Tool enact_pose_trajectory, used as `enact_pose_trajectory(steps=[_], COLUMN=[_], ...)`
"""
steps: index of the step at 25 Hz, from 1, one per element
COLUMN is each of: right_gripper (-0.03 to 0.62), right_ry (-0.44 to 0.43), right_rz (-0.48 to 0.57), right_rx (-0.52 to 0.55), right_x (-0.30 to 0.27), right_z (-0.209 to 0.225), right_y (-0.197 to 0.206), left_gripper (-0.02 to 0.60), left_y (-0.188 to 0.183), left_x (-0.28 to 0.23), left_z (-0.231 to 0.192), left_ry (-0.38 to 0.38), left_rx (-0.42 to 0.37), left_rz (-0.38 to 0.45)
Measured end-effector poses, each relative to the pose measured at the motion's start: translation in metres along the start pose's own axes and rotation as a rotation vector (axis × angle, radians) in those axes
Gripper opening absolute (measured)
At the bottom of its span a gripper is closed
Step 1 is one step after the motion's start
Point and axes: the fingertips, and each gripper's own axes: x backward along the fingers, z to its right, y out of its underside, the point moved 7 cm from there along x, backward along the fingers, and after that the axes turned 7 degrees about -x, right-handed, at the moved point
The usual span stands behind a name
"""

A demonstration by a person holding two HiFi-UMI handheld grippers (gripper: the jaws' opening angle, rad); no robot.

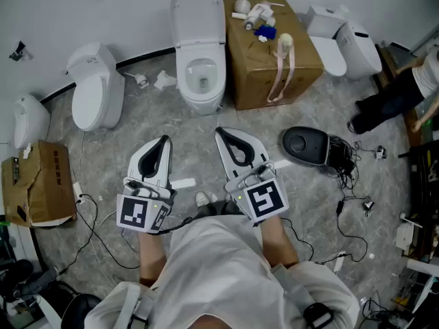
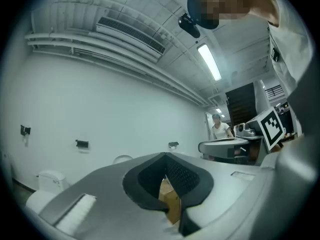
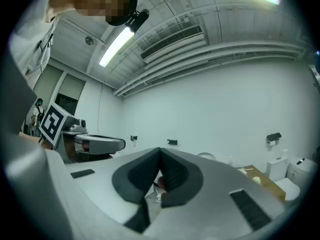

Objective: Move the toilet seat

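Head view gives me the toilet seat on the white toilet at the far wall, just beside a cardboard box. My left hand-held gripper and right hand-held gripper hover well short of it, jaws pressed together on nothing.

Large cardboard box standing against the white wall, small white and blue items lying on top, pale strap hanging down its front, spare toilets sitting either side, black oval device lying among cables, person leaning in at right edge.
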Motion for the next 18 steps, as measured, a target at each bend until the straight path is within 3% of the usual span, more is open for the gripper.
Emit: enact_pose_trajectory(steps=[18], right_gripper=[0.002], right_ry=[0.0], right_rz=[0.029], right_rx=[-0.019], right_x=[0.019], right_z=[0.033], right_y=[0.0], left_gripper=[0.0], left_y=[-0.002], left_x=[-0.017], left_z=[0.026], left_ry=[-0.026], left_rx=[-0.008], left_rz=[-0.022])
